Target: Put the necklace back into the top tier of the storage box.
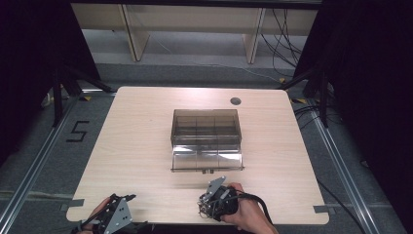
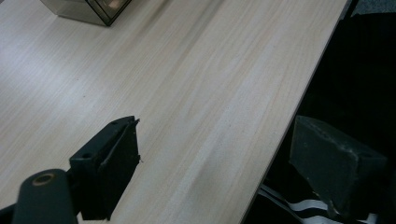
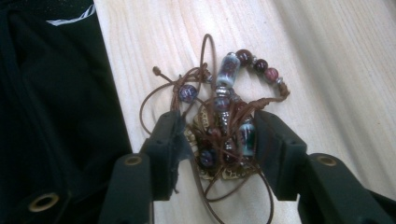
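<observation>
A tangle of brown cord with dark red, purple and glassy beads (image 3: pixel 224 93) lies on the pale wooden table (image 3: pixel 327 70), close to its near edge. My right gripper (image 3: pixel 218 126) points down at it, and its two black pads press on either side of the bundle, so it is shut on the jewellery. In the high view that right gripper (image 1: pixel 204 207) is at the table's front edge, right of centre, held by a hand. My left gripper (image 2: pixel 215 123) is open with nothing between its jaws, hanging over the table's near edge; the high view has this left gripper (image 1: pixel 127 199) at the front left corner.
A smoky transparent compartment box (image 1: pixel 206 127) stands at the table's middle, its lid (image 1: pixel 207 160) folded open toward me. Its corner (image 2: pixel 88 9) appears in the left gripper view. A round cable hole (image 1: pixel 235 101) sits at the back. Dark cloth lies below the table edge.
</observation>
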`<state>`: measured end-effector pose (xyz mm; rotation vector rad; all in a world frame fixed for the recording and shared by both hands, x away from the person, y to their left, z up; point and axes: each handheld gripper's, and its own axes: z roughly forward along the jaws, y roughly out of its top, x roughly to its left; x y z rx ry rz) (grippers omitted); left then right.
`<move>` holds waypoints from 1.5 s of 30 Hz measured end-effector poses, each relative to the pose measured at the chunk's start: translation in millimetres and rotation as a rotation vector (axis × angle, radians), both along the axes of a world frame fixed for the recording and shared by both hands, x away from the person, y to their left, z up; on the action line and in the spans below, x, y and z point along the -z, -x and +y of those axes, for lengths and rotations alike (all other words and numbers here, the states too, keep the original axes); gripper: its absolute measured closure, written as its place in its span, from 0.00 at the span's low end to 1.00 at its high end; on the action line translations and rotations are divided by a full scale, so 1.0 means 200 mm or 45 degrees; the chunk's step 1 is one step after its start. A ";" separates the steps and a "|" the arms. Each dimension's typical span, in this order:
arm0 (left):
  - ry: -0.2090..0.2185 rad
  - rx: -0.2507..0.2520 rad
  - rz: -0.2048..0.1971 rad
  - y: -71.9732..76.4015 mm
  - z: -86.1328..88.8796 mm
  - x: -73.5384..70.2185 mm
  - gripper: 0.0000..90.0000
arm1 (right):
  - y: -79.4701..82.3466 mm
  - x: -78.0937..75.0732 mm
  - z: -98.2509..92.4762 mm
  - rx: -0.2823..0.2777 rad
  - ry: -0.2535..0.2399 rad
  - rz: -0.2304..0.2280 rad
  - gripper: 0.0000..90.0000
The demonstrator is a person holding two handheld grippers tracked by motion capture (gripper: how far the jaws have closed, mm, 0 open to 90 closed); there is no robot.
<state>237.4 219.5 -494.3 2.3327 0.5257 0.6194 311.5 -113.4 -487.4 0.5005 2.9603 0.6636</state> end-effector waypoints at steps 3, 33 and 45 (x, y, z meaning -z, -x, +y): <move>-0.003 -0.002 -0.001 0.00 0.00 0.00 0.17 | -0.01 -0.02 -0.01 -0.005 -0.009 0.002 0.78; -0.009 -0.003 -0.005 -0.01 0.01 0.00 0.17 | -0.06 -0.36 0.00 -0.042 -0.020 -0.145 0.84; -0.005 -0.009 -0.004 -0.01 0.01 0.00 0.17 | -0.09 -0.47 0.05 -0.100 0.004 -0.168 0.84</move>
